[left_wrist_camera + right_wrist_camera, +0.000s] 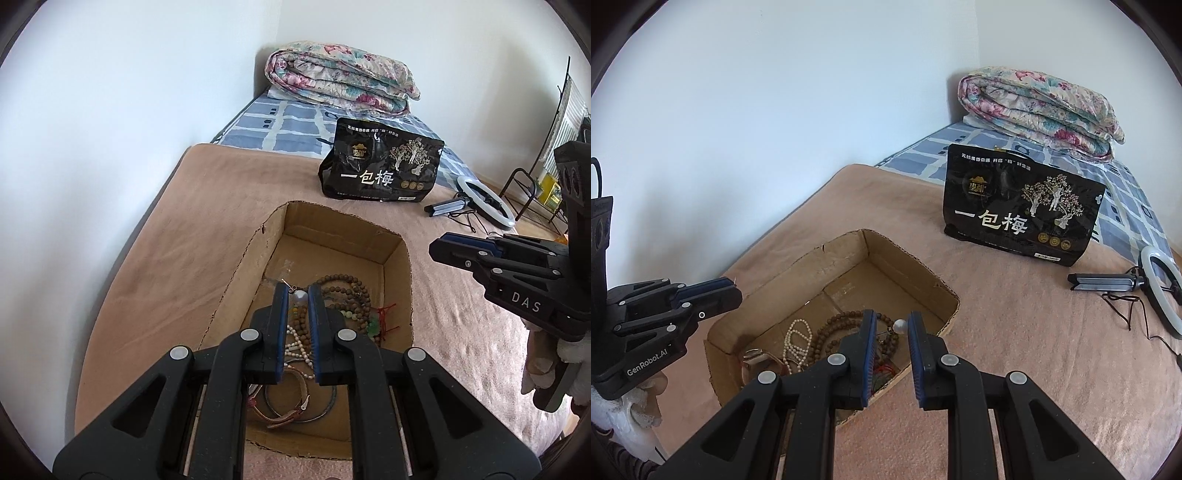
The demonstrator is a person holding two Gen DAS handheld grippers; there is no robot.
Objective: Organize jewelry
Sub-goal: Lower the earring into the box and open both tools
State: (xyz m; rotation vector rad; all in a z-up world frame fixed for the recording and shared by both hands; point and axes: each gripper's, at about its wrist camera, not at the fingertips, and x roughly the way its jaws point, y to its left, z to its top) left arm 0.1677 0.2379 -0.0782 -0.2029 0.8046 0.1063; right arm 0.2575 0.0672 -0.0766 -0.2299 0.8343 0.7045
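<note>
A shallow brown cardboard box (332, 221) on the tan-blanketed bed (184, 240) holds all the jewellery. A small white pearl piece (300, 295) lies on its floor, just beyond the brown wooden bead string (343, 291). The left tool (298, 290), fingers narrowly apart and empty, hangs above the box with the pearl dead ahead, and looks the nearer. The right tool (891, 317), spread wider and empty, stands off the box's right side.
</note>
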